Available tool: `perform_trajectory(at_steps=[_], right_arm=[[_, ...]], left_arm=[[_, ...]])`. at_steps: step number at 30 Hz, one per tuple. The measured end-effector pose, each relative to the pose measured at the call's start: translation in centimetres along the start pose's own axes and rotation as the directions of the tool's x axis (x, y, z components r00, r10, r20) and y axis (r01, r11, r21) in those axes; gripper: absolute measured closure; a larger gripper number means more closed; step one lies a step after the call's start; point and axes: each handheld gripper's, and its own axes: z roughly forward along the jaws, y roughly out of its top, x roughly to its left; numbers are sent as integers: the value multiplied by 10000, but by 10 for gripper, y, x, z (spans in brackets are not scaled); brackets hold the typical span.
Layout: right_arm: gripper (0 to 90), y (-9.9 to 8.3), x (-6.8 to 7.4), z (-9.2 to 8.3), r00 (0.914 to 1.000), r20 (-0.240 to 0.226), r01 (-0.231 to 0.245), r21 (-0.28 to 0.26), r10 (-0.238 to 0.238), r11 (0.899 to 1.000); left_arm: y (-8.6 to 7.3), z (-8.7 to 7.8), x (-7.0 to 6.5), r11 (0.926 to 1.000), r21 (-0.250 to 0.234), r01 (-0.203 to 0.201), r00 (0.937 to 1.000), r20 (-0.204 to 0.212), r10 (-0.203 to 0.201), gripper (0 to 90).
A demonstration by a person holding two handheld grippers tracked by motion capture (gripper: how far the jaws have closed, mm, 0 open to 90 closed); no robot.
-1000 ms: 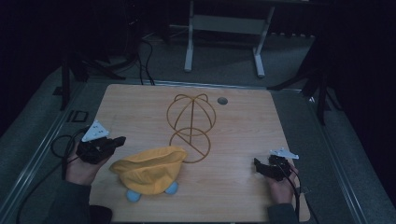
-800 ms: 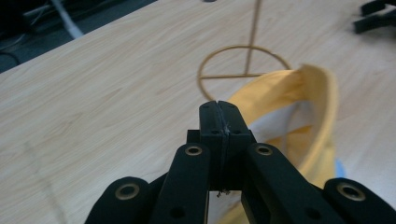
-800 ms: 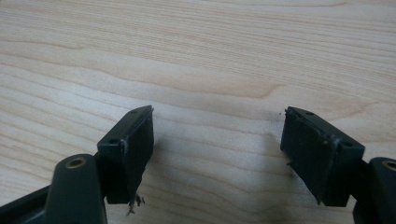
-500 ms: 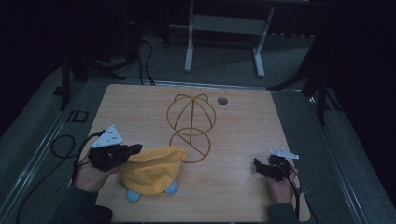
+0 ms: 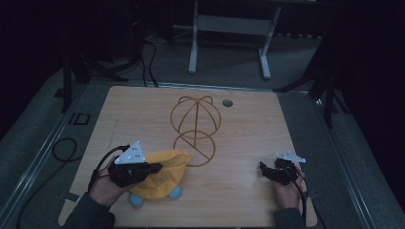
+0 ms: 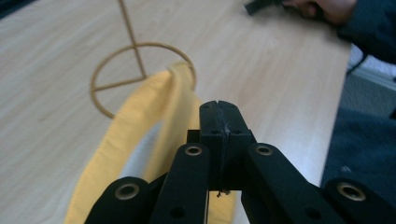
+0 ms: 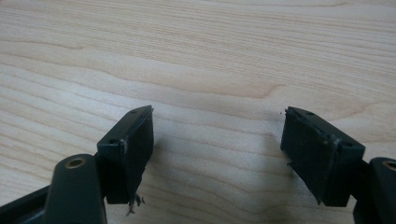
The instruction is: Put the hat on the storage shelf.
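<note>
A yellow fabric cap (image 5: 173,177) with two light blue pompoms (image 5: 137,200) lies near the table's front left. My left gripper (image 5: 155,167) hovers over its left part with its jaws pressed together; in the left gripper view (image 6: 218,105) nothing shows between them, and the yellow cap (image 6: 135,112) lies below and to the left. A golden wire frame (image 5: 196,119), a dome on a ring base, stands mid-table; its ring (image 6: 136,45) touches the cap's far edge. My right gripper (image 5: 263,167) rests at the front right, open (image 7: 217,121) over bare wood.
The wooden table (image 5: 248,129) has a small grey grommet (image 5: 227,102) near its far edge. A black cable (image 5: 62,148) loops off the left side. A grey metal stand (image 5: 229,24) is on the floor behind. The person's other hand (image 6: 322,7) shows far off.
My left gripper has moved right from the table's left edge to over the cap. The cap's near side has bunched a little. The right gripper has stayed still.
</note>
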Motion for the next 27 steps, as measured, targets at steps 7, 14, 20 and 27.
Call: perform_trajectory(at_steps=[7,14,20,27], right_arm=[[254,0,0,0,10000,4,2,-1,-2,10000],[254,0,0,0,10000,4,1,-1,-1,10000],[254,0,0,0,10000,3,-1,-1,1,10000],[254,0,0,0,10000,3,2,0,-2,10000]], left_arm=[[-19,23,-7,9942,1022,-323,9995,-29,328,900],[-34,31,5,9888,1494,-5,9988,-482,78,900],[-37,33,22,9835,1811,28,9912,-1305,213,900],[-38,37,49,9819,1780,653,9767,-2129,-264,900]])
